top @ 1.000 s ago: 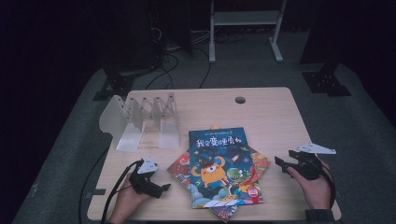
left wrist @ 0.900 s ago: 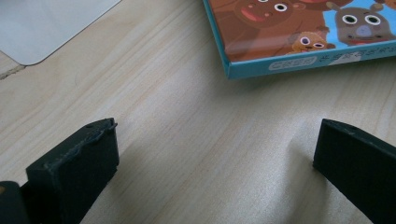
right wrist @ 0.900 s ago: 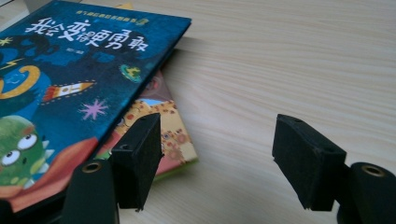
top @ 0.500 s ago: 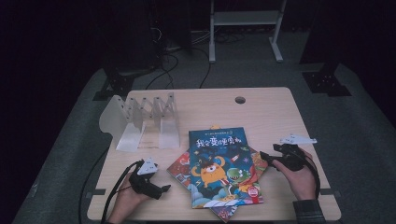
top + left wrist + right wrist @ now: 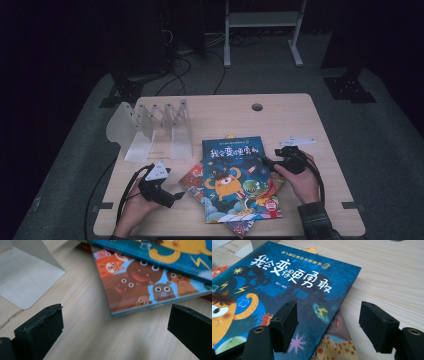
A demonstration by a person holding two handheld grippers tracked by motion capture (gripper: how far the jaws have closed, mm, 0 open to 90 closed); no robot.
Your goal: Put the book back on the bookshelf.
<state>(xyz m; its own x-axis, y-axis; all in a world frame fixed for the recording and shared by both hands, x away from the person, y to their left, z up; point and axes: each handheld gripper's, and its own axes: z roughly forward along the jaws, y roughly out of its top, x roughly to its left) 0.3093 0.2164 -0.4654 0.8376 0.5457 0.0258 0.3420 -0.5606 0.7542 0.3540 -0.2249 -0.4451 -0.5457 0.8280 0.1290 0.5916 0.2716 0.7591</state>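
A blue picture book (image 5: 237, 175) with a yellow monster on its cover tops a loose stack in the middle of the wooden table. An orange-and-brown picture book (image 5: 192, 176) sticks out below it at the left. My right gripper (image 5: 266, 161) is at the blue book's right edge. It stands open in the right gripper view (image 5: 329, 325), one jaw over the blue cover (image 5: 287, 282) and the other over bare wood. My left gripper (image 5: 176, 196) rests open (image 5: 115, 327) on the table, just short of the orange-and-brown book's corner (image 5: 140, 282), with nothing between its jaws.
A white accordion book rack (image 5: 155, 130) stands at the back left, and its flat base (image 5: 25, 280) lies close to my left gripper. The table (image 5: 280, 120) has a round cable hole (image 5: 257, 107) near its far edge. A spotted book (image 5: 332, 345) peeks out under the blue one.
My right gripper has moved left from the table's right side up to the blue book's right edge. The left gripper and the books have stayed put.
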